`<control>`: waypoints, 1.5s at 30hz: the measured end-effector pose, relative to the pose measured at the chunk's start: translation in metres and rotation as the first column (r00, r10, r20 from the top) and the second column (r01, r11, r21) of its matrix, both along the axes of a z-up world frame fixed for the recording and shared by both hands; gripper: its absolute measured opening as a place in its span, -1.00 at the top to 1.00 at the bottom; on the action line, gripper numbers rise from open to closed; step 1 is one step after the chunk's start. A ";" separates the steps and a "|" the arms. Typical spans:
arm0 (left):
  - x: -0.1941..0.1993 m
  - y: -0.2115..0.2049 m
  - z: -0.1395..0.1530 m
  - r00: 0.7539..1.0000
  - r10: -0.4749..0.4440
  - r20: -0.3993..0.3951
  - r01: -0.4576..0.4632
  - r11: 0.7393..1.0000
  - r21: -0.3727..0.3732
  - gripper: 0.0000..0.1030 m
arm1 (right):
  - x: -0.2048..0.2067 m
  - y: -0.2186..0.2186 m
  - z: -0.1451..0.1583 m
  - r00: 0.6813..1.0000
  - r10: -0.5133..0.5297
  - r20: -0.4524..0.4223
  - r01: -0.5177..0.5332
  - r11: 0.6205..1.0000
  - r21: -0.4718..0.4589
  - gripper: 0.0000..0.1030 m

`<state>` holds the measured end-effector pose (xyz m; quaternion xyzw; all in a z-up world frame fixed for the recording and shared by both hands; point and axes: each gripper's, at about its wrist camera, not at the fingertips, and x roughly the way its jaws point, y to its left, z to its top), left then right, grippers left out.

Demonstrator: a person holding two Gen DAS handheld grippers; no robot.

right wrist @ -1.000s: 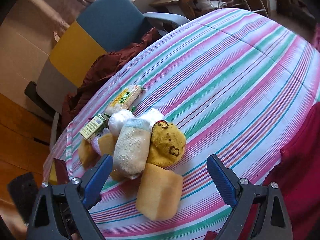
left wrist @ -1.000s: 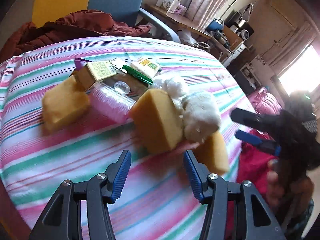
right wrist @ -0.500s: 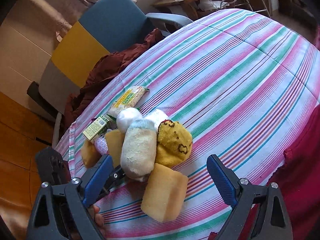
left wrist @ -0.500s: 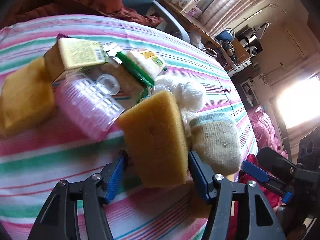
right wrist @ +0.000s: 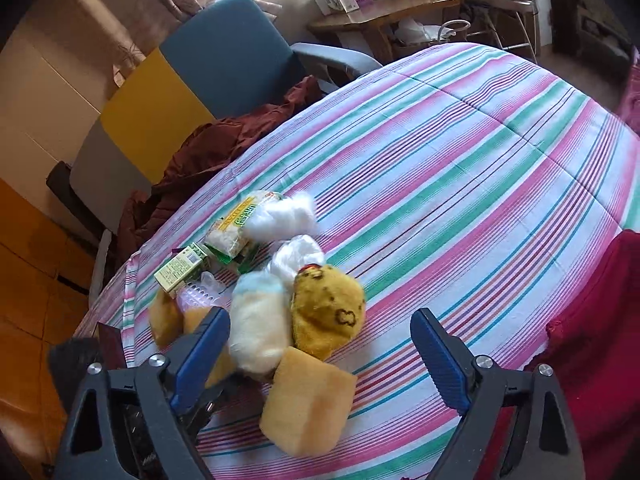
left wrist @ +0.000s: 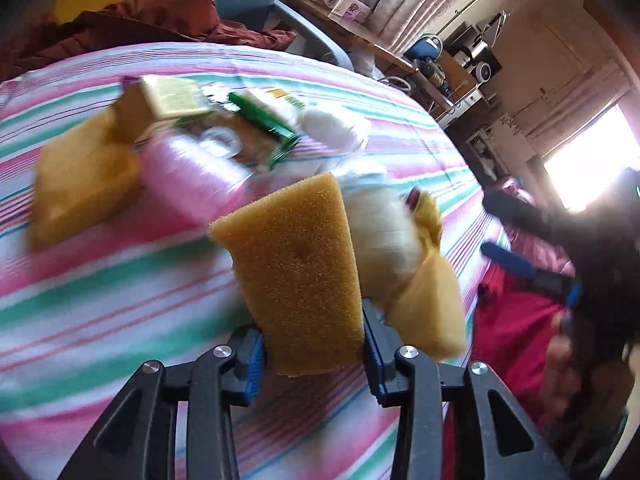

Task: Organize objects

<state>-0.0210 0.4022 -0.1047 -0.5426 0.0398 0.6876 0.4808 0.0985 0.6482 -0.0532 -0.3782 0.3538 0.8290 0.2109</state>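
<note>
Sponge (left wrist: 298, 268) sits between the left claw (left wrist: 312, 354) pads, which are closing on its lower end above the striped tabletop (left wrist: 100, 304). It looks light, soft and squashy, so grip mid-body. Right claw (right wrist: 320, 344) hangs spread over the pile.

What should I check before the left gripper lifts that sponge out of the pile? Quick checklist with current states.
1. Sponge between the left gripper pads: ok, both pads sit against its lower sides while the jaws are closing.
2. Grip depth: not ok, only the sponge's bottom end is pinched; most of it sticks out past the fingertips.
3. Neighbours free of the sponge: cannot tell, the cream sock sits right behind its right edge.
4. Right gripper clear: ok, open and empty, above the pile.
5. Second sponge out of the way: ok, it lies apart, nearer the bed's edge.
6. Image sharpness: not ok, the left wrist background is motion-blurred.
</note>
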 end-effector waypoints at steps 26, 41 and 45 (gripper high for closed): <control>0.029 -0.104 0.011 0.994 0.042 -0.100 -0.051 0.994 -0.094 0.22 | -0.034 -0.050 -0.041 0.905 0.283 0.317 -0.299 0.954 0.003 -0.27; 0.037 -0.128 0.047 0.984 0.067 -0.167 -0.071 0.997 -0.018 0.23 | -0.044 -0.090 -0.022 0.877 0.425 0.226 -0.445 0.895 0.043 0.12; 0.031 -0.149 0.056 0.980 0.112 -0.165 -0.113 0.994 0.003 0.23 | -0.041 -0.108 0.004 0.868 0.489 0.086 -0.495 0.863 0.096 0.12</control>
